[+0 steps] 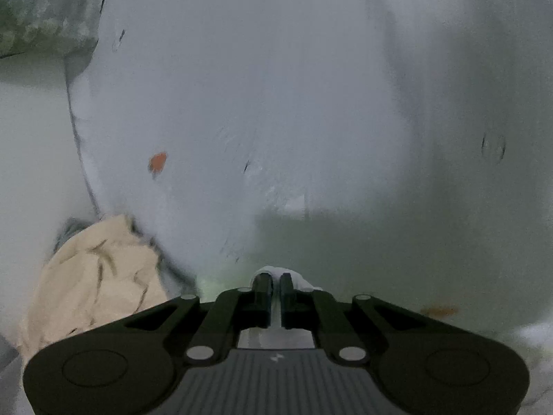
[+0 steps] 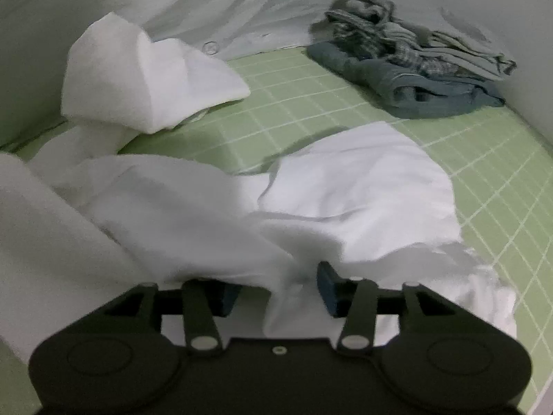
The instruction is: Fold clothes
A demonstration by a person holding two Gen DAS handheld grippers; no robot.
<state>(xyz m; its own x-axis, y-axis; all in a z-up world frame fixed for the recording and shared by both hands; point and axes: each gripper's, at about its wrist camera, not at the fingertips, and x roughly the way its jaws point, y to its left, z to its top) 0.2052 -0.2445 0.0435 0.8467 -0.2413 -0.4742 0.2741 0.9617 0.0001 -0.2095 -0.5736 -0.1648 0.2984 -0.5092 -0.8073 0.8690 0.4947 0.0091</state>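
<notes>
In the left wrist view my left gripper [image 1: 275,283] is shut on a fold of white cloth [image 1: 300,278], held up facing a pale wall. In the right wrist view a white garment [image 2: 363,180] lies crumpled across the green grid mat [image 2: 300,103]. Part of it rises in a peak at the left [image 2: 145,69]. My right gripper [image 2: 280,283] has its fingers spread wide, with white cloth bunched between them and draped over the left finger. The jaws do not pinch the cloth.
A pile of folded grey and blue clothes [image 2: 408,69] sits at the back right of the mat. A beige crumpled garment [image 1: 93,276] lies low left in the left wrist view. Pale walls [image 1: 242,103] close in the mat.
</notes>
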